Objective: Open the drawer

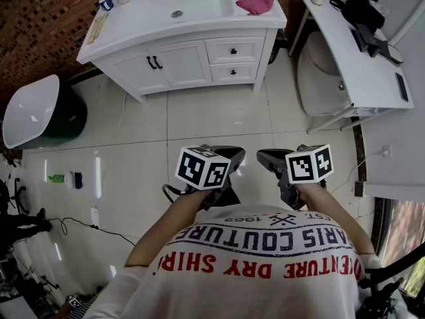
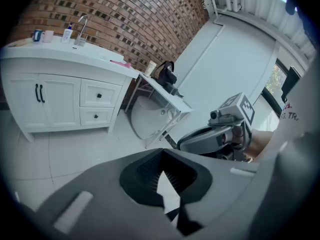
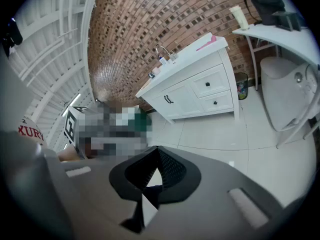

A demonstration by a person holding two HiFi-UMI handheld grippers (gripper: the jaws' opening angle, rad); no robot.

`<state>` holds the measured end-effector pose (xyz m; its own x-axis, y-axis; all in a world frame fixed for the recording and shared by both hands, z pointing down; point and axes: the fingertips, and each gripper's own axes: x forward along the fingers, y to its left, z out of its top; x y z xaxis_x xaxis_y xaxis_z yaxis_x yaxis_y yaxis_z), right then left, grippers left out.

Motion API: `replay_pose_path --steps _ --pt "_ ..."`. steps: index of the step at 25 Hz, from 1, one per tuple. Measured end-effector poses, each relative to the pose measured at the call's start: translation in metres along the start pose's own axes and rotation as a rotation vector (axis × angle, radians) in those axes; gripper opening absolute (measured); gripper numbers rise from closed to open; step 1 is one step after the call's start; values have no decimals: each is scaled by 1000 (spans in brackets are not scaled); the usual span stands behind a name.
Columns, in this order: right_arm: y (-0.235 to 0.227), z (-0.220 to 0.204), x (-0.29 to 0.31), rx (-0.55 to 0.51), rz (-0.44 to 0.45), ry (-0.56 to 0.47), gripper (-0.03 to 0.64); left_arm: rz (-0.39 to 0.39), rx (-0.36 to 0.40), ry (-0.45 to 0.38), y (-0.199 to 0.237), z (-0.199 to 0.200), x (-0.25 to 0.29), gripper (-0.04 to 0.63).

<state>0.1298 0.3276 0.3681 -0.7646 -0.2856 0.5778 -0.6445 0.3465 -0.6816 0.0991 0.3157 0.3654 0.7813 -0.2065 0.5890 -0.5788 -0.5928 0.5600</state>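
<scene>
Across the pale tiled floor [image 1: 199,121], well apart from me, stands the white wooden vanity cabinet [image 1: 174,64]. At its right end sit the two drawers I could mean: the white upper drawer [image 1: 244,49] and the white lower drawer [image 1: 244,72]. Both are shut, and each has a small round black knob [image 1: 233,50].

My left hand-held gripper [image 1: 234,154] and my right hand-held gripper [image 1: 267,158] hang close to my body, each with its jaws pressed together on nothing. That is the first trap, I judge: if I arrive with the jaws together, I will only butt the knob and not take it.

The knob is small and round, so a shallow or off-centre pinch would likely slip off as I pull. A pull that is not straight out could drag the pads off too. The long black door handles [image 1: 155,62] sit near the drawers, and I might grab one by mistake. The white desk [image 1: 345,52] near the cabinet's right end could crowd my right arm.
</scene>
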Motion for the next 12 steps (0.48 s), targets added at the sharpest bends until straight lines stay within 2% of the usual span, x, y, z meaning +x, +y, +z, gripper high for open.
replay_pose_path --steps 7,12 --pt "-30 153 104 32 -40 12 6 26 26 62 154 124 -6 -6" --pt "-43 239 153 46 -92 6 6 15 27 95 232 187 -14 -6"
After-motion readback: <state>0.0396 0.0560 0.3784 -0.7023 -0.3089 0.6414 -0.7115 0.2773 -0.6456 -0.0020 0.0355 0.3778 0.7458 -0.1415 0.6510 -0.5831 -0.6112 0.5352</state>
